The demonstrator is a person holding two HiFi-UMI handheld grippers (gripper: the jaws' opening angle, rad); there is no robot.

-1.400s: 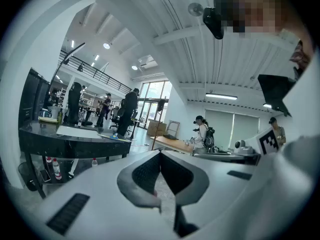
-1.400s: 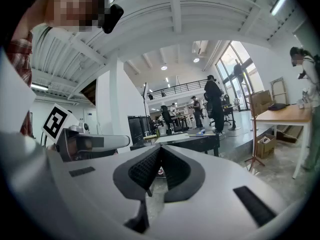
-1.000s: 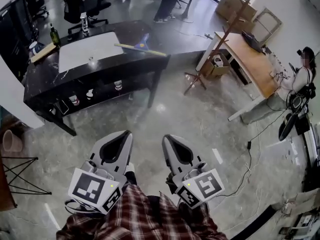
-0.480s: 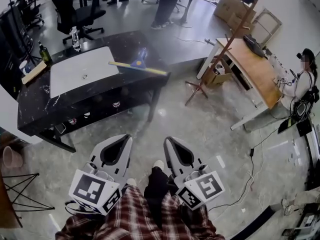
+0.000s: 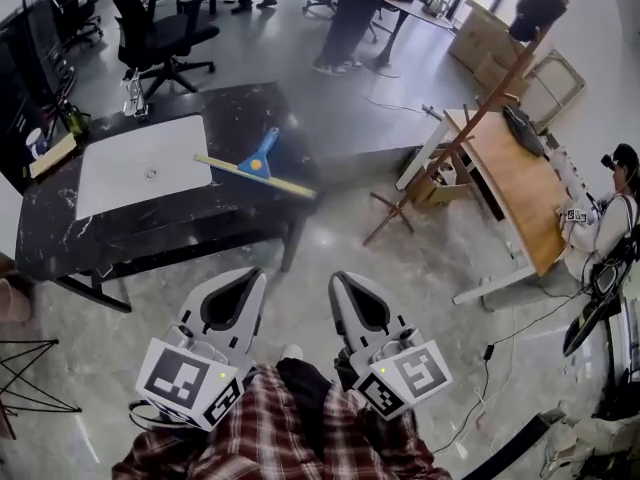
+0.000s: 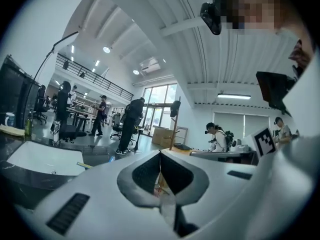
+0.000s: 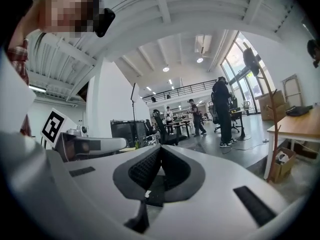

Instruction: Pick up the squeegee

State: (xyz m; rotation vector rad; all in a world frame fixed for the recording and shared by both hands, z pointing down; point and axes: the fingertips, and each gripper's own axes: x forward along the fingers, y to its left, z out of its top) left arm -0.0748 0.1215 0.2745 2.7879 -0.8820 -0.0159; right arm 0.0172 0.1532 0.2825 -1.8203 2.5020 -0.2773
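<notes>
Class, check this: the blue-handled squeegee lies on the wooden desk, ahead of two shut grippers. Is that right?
No. The squeegee lies on the black table, as the head view shows. The rest stands: blue handle, left gripper and right gripper shut.

Ahead of the left gripper [image 5: 257, 270] and the right gripper [image 5: 336, 277], open grey floor [image 5: 330, 233] reached up to the black table [image 5: 245, 113]. The squeegee [image 5: 255, 175] lay near the table's front right corner, with free air above it. Just beside it on the left lay a flat white board [image 5: 140, 163]. A bottle [image 5: 131, 95] stood well apart at the far edge. A wooden coat stand [image 5: 450, 153] stood right of the table, near that corner.
</notes>
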